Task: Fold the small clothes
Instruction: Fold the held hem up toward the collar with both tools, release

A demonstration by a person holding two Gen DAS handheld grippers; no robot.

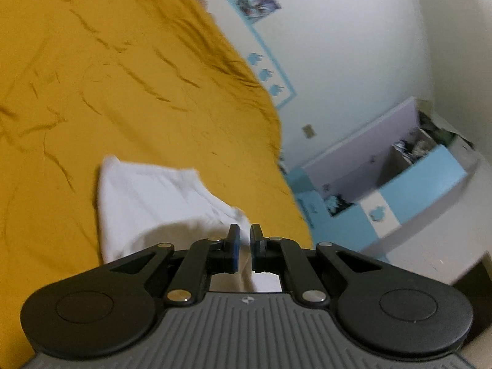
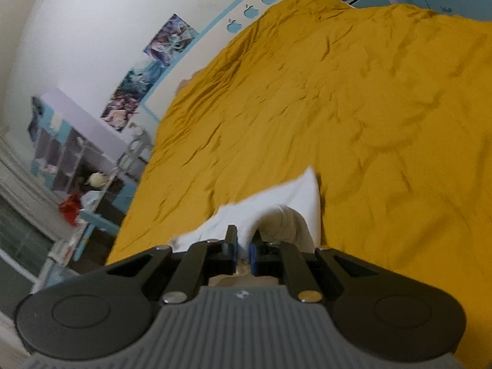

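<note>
1 white garment (image 1: pixel 160 203), just ahead of each tool. 2 tools: left tool (image 1: pixel 244 240), right tool (image 2: pixel 244 243). 1 yellow bedspread (image 1: pixel 107 77) beyond both. 3 blue apple shapes on wall (image 2: pixel 249 10), far ahead of right tool. 2 posters (image 2: pixel 153 64), ahead-left.

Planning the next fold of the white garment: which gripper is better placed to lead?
Hard to separate: left gripper and right gripper each pinch the white garment over the yellow bedspread. Slightly left, since more cloth shows spread ahead of it.

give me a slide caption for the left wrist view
Left gripper fingers pinching a white garment above a mustard-yellow bedspread.
</note>
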